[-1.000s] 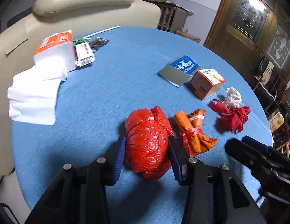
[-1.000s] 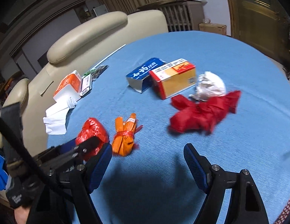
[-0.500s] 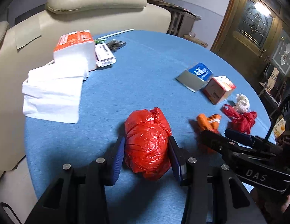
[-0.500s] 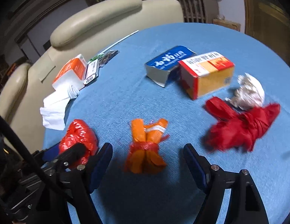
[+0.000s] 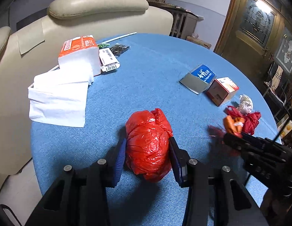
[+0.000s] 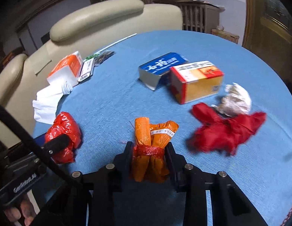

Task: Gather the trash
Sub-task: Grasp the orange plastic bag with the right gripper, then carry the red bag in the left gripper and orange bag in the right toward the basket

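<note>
My left gripper [image 5: 147, 148] is shut on a crumpled red plastic bag [image 5: 148, 146], which also shows at the left of the right wrist view [image 6: 63, 130]. My right gripper [image 6: 148, 150] is shut on an orange wrapper bundle [image 6: 151, 146] tied with red plastic; in the left wrist view the bundle [image 5: 233, 124] pokes out past that gripper. A knotted red bag [image 6: 225, 131] and a crumpled white wad [image 6: 236, 99] lie to the right on the blue tablecloth [image 6: 112, 98].
A blue box [image 6: 159, 67] and an orange-red box [image 6: 198, 81] lie mid-table. A tissue pack [image 5: 78, 54] with loose white tissues [image 5: 57, 99], a barcode packet [image 5: 108, 59] and a dark sachet [image 5: 119, 48] sit near the far left edge. A beige armchair [image 5: 97, 9] stands behind.
My right gripper moved left onto the orange bundle and closed on it. My left gripper kept its hold on the red bag and drew back towards the table's near edge.
</note>
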A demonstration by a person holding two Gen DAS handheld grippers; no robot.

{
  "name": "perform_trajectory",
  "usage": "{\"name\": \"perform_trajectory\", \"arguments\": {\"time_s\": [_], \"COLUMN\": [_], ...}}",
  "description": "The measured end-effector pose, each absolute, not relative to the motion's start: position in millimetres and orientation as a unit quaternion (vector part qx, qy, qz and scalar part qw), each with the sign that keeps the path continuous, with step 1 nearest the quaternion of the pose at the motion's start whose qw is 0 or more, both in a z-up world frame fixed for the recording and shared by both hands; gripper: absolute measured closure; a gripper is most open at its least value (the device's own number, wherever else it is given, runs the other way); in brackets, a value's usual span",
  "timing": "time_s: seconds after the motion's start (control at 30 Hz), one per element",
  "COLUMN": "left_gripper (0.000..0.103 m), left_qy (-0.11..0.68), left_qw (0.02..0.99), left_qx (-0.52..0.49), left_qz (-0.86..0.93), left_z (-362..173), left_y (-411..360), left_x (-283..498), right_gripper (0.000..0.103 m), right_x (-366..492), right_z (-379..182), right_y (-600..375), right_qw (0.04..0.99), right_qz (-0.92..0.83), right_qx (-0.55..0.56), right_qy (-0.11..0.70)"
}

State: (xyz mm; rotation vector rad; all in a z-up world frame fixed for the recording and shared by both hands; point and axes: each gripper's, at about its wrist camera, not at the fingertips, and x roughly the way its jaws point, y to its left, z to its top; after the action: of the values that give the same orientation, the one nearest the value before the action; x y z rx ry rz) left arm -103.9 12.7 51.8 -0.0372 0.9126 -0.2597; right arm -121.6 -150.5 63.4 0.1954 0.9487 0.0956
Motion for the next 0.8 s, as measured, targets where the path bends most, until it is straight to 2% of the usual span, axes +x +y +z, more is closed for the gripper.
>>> {"name": "perform_trajectory", "arguments": {"time_s": [0.8], "left_gripper": [0.058], "left_qy": [0.425], "left_qw": [0.888], "left_qx": [0.066], "left_qz": [-0.166], "left_z": [68.0], "left_y": [-54.7], "left_x": [-147.0], "right_gripper": [0.067], "right_x": [-222.4], "right_z": [80.6], "right_y": [-230.6], "right_qw": [0.894], "right_qz": [-0.020], "right_qx": [0.172], "right_qy": [0.413]}}
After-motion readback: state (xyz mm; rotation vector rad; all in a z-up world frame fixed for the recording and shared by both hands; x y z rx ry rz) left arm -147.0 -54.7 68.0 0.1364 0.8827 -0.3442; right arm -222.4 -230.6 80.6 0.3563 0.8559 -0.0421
